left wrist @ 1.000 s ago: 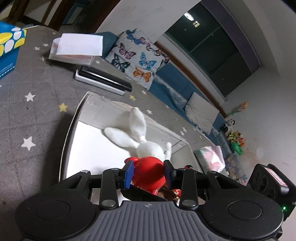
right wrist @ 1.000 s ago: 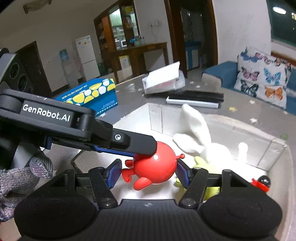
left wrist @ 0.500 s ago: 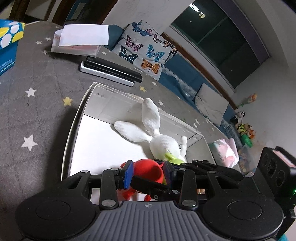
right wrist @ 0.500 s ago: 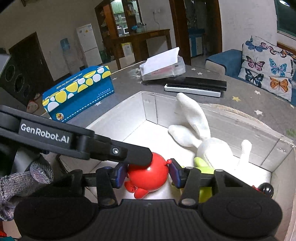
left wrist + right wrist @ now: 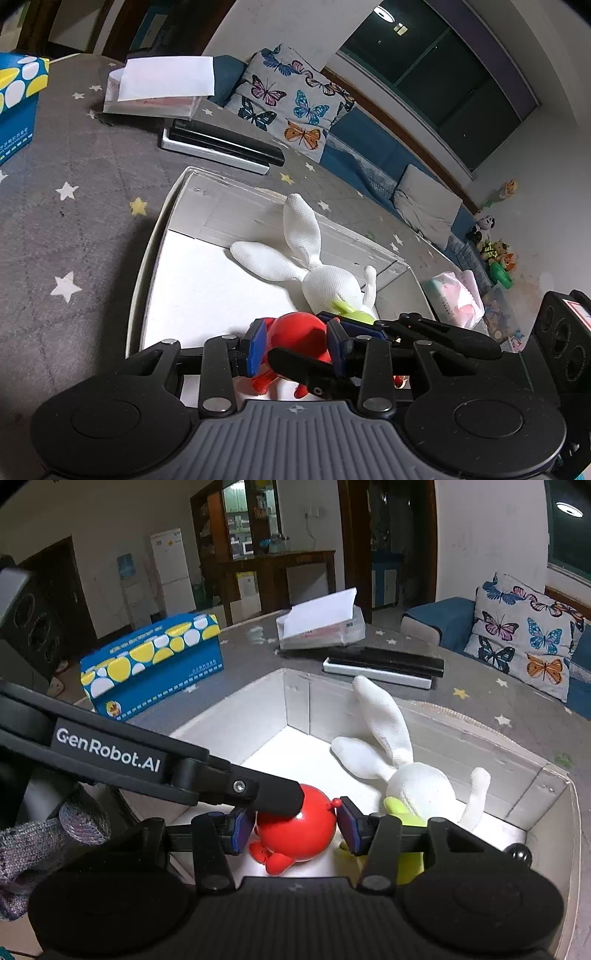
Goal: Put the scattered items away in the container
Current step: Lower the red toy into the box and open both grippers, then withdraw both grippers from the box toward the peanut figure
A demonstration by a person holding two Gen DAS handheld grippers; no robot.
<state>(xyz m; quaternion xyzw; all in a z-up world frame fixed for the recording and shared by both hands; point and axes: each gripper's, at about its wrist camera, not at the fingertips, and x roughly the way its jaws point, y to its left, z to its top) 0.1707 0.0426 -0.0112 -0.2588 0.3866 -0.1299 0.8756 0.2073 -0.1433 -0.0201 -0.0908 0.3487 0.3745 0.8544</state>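
The glossy red round plastic figure toy (image 5: 297, 829) sits low inside the white open cardboard box (image 5: 295, 701), just beside the white soft plush rabbit (image 5: 417, 779). It looks light, rigid and slippery, so the widest part of its ball body is the safest hold; the small limbs look fragile. The left gripper (image 5: 295, 341) has its jaws pressed on the toy's sides. The right gripper (image 5: 293, 825) brackets the same ball, jaws a little apart from it, on the grey star-patterned tablecloth (image 5: 74, 221).
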